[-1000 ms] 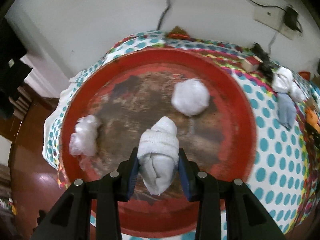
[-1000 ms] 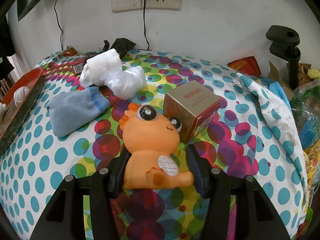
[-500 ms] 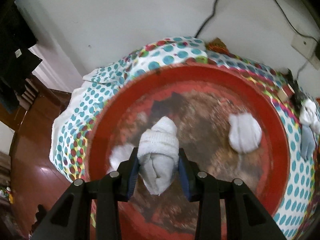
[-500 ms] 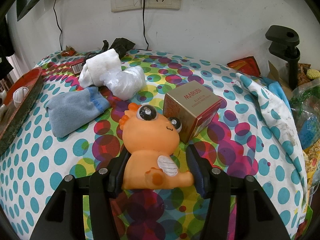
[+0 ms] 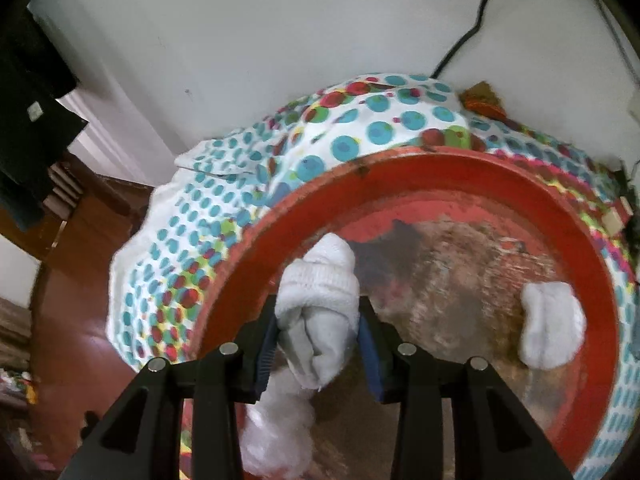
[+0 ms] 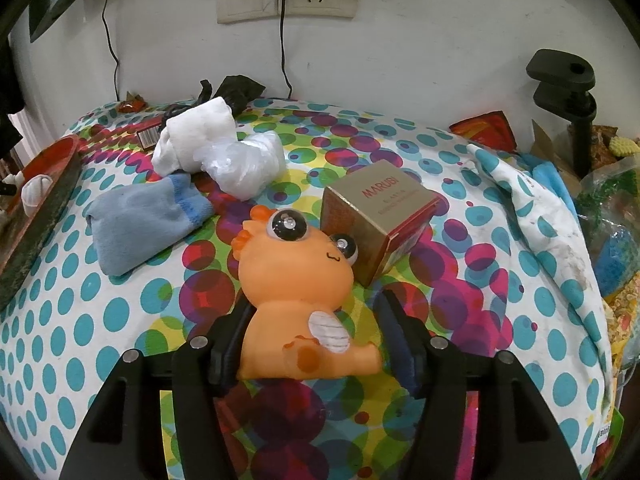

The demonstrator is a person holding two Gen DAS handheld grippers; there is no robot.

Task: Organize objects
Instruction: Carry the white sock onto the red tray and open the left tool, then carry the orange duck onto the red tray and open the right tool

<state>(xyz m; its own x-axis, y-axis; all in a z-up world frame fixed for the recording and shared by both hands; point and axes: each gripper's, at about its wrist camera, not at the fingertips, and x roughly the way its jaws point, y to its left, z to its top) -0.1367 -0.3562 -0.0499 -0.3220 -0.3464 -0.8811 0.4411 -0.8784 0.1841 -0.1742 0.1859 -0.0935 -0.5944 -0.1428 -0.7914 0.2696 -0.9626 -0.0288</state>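
The left gripper (image 5: pixel 318 340) clamped a rolled white sock (image 5: pixel 320 308) above the red tray (image 5: pixel 460 176) at lower centre; the right gripper (image 6: pixel 316 336) stood open around an orange toy dragon (image 6: pixel 300 280) on the desk (image 6: pixel 120 312).

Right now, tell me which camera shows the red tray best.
The left wrist view: the red tray fills the frame from above, showing its worn floor, a white sock bundle lying on it, and another clamped in the left gripper. The right wrist view catches only its edge at far left.
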